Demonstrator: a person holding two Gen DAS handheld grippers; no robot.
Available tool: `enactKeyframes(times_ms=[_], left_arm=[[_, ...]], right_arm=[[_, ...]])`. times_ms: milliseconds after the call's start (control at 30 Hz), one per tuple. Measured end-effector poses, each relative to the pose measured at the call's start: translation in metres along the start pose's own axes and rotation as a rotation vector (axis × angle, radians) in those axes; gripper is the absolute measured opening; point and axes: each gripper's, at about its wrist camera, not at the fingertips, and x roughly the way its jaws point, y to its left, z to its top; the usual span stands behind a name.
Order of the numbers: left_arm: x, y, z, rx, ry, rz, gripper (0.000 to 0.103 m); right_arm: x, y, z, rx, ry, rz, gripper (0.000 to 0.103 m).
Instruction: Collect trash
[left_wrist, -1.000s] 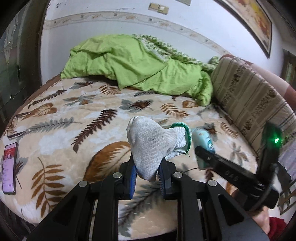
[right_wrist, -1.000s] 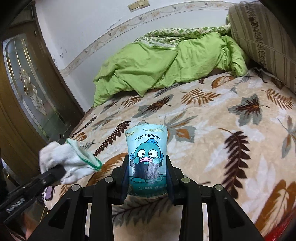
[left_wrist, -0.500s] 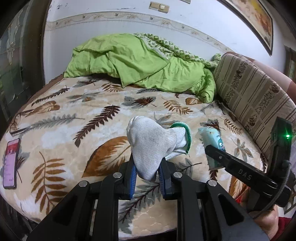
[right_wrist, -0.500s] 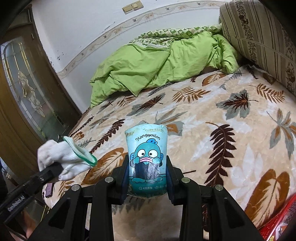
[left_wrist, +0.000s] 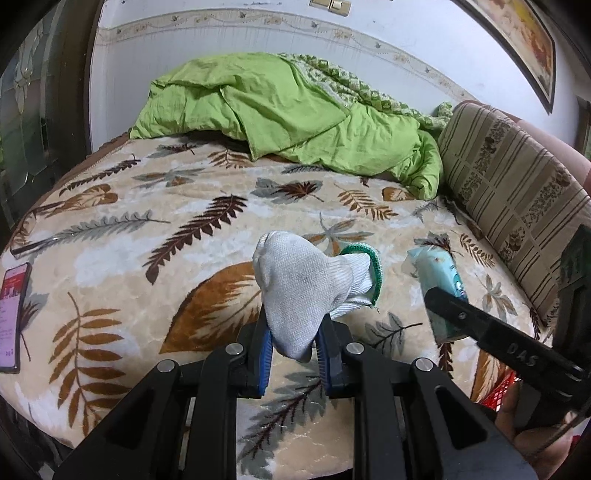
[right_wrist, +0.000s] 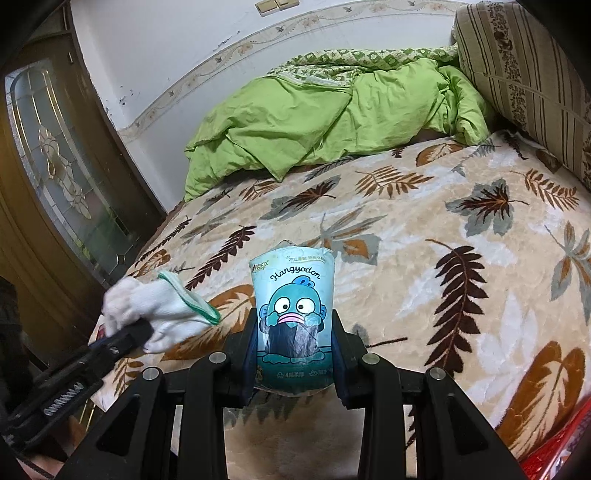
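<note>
- A phone (left_wrist: 14, 317) lies at the bed's (left_wrist: 122, 258) left edge; a crumpled green quilt (left_wrist: 295, 125) fills the far end, a striped cushion (left_wrist: 517, 206) the right side.
- Left gripper (left_wrist: 293, 345): narrow fingers pinch a knitted white sock (left_wrist: 303, 288) with a green cuff, above the leaf-patterned plush cover.
- Right gripper (right_wrist: 295, 349): fingers clamp a glossy blue tissue packet (right_wrist: 293, 317).
- Something red (right_wrist: 554, 454) at the bed's near right corner is cut off.

White sock (left_wrist: 303, 291) – limp, pinched upright; blue tissue pack (right_wrist: 293, 321) – clamped upright

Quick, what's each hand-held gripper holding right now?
Left hand-held gripper: closed on a white sock.
Right hand-held gripper: closed on a blue tissue pack.
</note>
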Motion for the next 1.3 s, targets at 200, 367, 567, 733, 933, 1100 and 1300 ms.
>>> enactKeyframes(times_ms=[200, 367, 567, 733, 933, 1100, 1300], left_arm=[[0.013, 0.002, -0.005, -0.005, 0.021, -0.008, 0.019], [0.015, 0.002, -0.006, -0.006, 0.022, -0.008, 0.019], [0.017, 0.004, -0.008, -0.018, 0.022, -0.003, 0.019], [0.014, 0.007, -0.007, -0.022, 0.022, -0.006, 0.019], [0.003, 0.005, -0.007, -0.018, 0.007, -0.010, 0.019], [0.001, 0.002, -0.007, -0.019, 0.007, -0.014, 0.019], [-0.004, 0.000, -0.007, -0.016, 0.000, -0.012, 0.019]], right_arm=[[0.002, 0.005, 0.000, -0.015, 0.014, 0.005, 0.036], [0.006, 0.007, 0.001, -0.014, 0.029, 0.010, 0.036], [0.005, 0.009, 0.002, -0.007, 0.031, 0.018, 0.036], [-0.002, 0.018, 0.002, -0.027, 0.018, 0.030, 0.036], [-0.010, 0.022, 0.004, -0.029, 0.002, 0.042, 0.036], [-0.013, 0.025, 0.004, -0.040, -0.006, 0.037, 0.036], [-0.014, 0.023, 0.003, -0.028, -0.008, 0.036, 0.036]])
